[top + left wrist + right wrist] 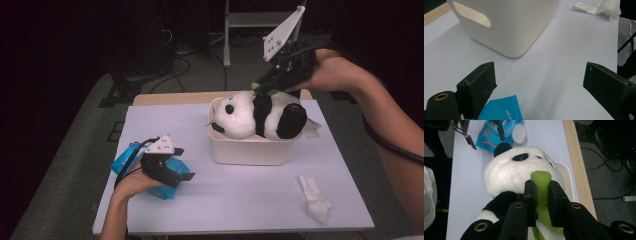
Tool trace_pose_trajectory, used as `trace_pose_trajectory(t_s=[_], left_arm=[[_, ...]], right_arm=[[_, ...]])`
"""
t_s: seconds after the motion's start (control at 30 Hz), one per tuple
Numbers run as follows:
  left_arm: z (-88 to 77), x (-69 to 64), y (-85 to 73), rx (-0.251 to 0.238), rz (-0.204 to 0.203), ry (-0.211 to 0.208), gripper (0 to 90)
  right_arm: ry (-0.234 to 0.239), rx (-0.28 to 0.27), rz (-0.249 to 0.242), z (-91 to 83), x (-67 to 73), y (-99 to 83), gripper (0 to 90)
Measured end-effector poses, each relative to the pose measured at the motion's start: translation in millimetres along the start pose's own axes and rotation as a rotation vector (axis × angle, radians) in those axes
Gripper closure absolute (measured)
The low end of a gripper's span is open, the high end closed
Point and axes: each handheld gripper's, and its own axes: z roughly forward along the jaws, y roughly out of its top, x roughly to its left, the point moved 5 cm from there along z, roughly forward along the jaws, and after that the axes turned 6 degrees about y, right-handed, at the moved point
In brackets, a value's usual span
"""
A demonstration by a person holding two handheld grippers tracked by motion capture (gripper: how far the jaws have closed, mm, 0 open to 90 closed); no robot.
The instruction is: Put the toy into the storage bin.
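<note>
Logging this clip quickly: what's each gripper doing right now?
Left gripper: open, holding nothing.
Right gripper: closed on the toy panda's green strip.

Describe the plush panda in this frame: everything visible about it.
The plush panda is a soft, fuzzy toy: white head and belly, black ears, eye patches, chest band and limbs. A green fabric piece sits at its back. It lies on its side across the white bin, head toward the table's left, bulging above the rim. The right gripper has its jaws closed on that green piece. A small green bit shows near its mouth.
</note>
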Motion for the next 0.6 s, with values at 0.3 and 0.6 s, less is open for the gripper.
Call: trace_pose_trajectory(t_s=[0.3, 0.6], left_arm=[[-4.5, 1.7, -1.5, -0.004, -0.001, 0.005, 9.9], [-5.2, 1.7, -2.0, 0.0, -0.003, 0.005, 9.9]], right_arm=[[0.007, 0.02, 0.045, 23.2, -30.5, -9.3, 78.1], [0.041, 0.04, 0.062, 49.6, -43.9, -19.2, 78.1]])
